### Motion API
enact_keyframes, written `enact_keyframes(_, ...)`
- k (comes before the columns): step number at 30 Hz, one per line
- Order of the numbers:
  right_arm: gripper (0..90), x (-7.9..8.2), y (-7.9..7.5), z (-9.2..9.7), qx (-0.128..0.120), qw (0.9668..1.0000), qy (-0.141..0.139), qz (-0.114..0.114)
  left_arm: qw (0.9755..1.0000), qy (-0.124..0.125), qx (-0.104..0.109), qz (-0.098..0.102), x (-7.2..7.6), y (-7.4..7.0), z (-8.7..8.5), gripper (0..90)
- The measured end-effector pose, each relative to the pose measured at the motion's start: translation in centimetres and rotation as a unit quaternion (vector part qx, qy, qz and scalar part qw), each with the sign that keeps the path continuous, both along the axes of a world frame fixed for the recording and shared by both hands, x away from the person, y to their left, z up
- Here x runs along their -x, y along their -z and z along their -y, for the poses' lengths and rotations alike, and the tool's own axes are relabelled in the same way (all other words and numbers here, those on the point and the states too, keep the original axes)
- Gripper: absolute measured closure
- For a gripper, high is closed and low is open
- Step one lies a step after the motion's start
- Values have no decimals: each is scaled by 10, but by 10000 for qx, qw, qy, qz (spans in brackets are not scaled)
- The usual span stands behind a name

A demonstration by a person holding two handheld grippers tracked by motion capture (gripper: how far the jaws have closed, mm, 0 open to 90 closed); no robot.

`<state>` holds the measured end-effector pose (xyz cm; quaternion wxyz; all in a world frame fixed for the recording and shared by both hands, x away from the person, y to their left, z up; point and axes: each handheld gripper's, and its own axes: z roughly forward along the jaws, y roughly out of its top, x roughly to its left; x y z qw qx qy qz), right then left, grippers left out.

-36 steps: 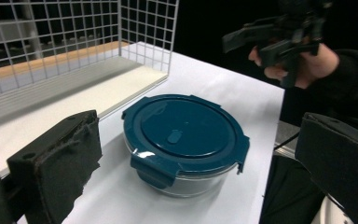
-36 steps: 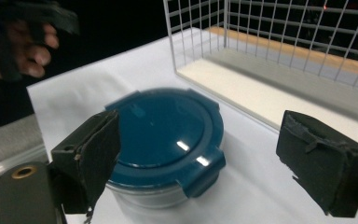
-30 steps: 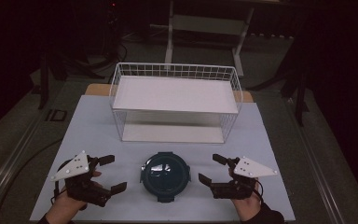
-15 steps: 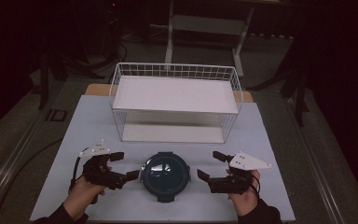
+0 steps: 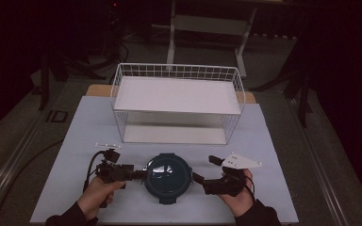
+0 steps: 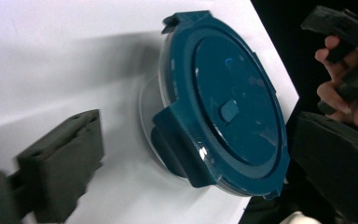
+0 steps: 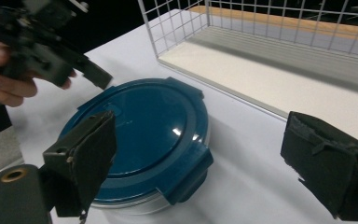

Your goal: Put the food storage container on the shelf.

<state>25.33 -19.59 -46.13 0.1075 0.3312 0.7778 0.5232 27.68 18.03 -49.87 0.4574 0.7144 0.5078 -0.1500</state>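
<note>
The white table [image 5: 75, 141] carries a white wire basket [image 5: 176, 103] toward its far side, with a pale shelf board on top and another at its base, and neither has shifted since the earlier pictures. Between the basket and the person, near the table's front edge, sits a round container [image 5: 168, 176] with a dark blue clip-on lid; it too lies where it lay a second ago. What has changed is the hands: the left gripper [image 5: 139, 174], which a second ago lay well out to the left with its grey plate showing, has swung in and now points at the container's left rim, its tips at or just beside the lid. Its jaws stand apart, one on each side of the container in the left gripper view. The right gripper [image 5: 205, 169] has crept inward as well and now sits just right of the container, apart from it, its jaws spread wide in the right gripper view, with its grey plate [image 5: 240, 161] tilted on top. A small white strip [image 5: 107, 145] lies on the table beyond the left hand [image 5: 99, 193]. No writing or brand can be read anywhere; the lid shows only a small raised tab [image 6: 229, 111] at its centre.
</note>
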Motion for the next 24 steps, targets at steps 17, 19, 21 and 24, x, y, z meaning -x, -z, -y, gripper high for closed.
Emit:
enact_keyframes(17,108,1,5,-3,88,9998,-72,-138,9954,-83,214,-933,-6,16,2,438)
enact_keyframes(19,108,1,4,-3,93,9998,-81,-132,9952,-56,197,-953,-6,17,2,465)
enact_keyframes(21,109,1,4,-3,90,9998,-81,-143,9946,-52,267,-1002,-6,19,2,469)
enact_keyframes(24,109,0,5,-3,94,9998,-88,-176,9928,50,399,-1127,-7,21,3,486)
